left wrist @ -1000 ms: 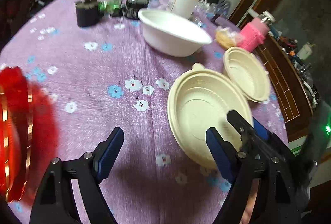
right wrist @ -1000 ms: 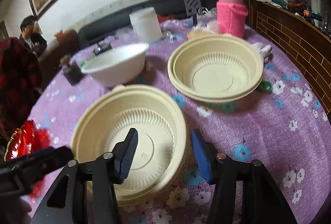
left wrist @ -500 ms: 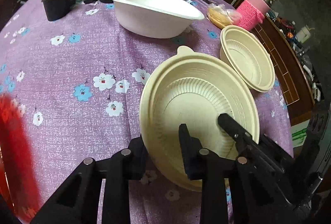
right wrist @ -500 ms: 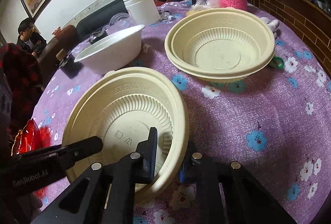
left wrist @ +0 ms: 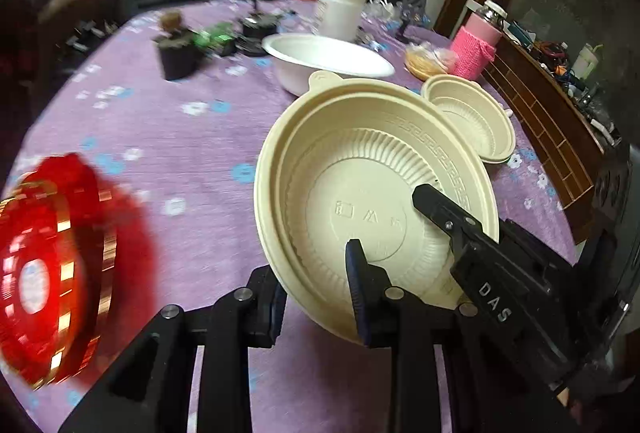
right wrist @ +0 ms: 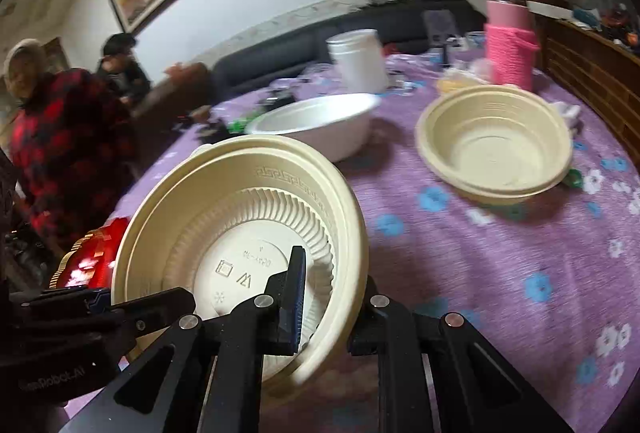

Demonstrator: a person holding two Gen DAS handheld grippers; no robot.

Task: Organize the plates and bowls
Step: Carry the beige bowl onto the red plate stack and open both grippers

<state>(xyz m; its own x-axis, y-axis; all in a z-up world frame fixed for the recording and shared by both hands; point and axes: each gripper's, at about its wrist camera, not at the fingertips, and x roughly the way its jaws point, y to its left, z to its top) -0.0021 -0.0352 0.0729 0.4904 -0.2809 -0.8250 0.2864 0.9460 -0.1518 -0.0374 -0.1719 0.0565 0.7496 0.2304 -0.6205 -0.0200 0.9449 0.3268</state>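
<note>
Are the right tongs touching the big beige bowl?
Touching. The right wrist view shows the right tongs clamped over the rim of the big beige bowl, one finger inside, one outside.

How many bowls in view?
3: large beige bowl clamped by both grippers at its near rim, small beige bowl right, white bowl behind. More may be nested inside them.

I counted two cream ribbed bowls: the large cream bowl [left wrist: 376, 189] and the small cream bowl [right wrist: 494, 149]. There was one white bowl [right wrist: 316, 125], one white tub [left wrist: 340, 13], one pink-sleeved bottle [right wrist: 510, 41] and one red round box [left wrist: 48, 273]. Two people [right wrist: 68, 137] stood or sat beyond the worktop [right wrist: 480, 253].
</note>
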